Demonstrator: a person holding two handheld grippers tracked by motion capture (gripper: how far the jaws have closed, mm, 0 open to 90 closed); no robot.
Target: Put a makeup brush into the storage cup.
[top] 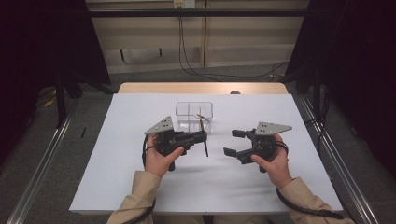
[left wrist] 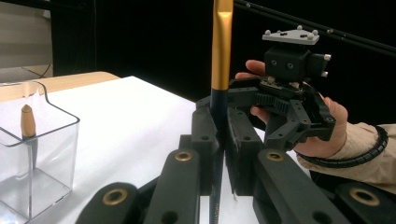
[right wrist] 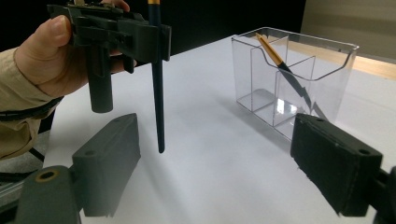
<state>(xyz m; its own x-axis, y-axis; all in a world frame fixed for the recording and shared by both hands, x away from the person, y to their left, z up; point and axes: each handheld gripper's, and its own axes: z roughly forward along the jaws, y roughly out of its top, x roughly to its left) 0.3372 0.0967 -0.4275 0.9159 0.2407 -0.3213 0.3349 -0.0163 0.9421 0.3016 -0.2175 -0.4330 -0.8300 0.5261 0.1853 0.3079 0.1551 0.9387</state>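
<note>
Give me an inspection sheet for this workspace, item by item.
Surface: white table, bare apart from the items below.
Job's things: clear divided box with one pen leaning inside; second pen held upright.
Clutter: nothing seen.
Grippers: left gripper shut on the second pen; right gripper open, jaws holding nothing.
Cables: one cable trails along the right sleeve; wall cables hang behind.
Surroundings: dark curtains, grey floor.

Couldn't read any text anywhere, honestly. There was a tiny pale print low on the dark brush handle in the left gripper view, but it was way too small and blurry to make out
</note>
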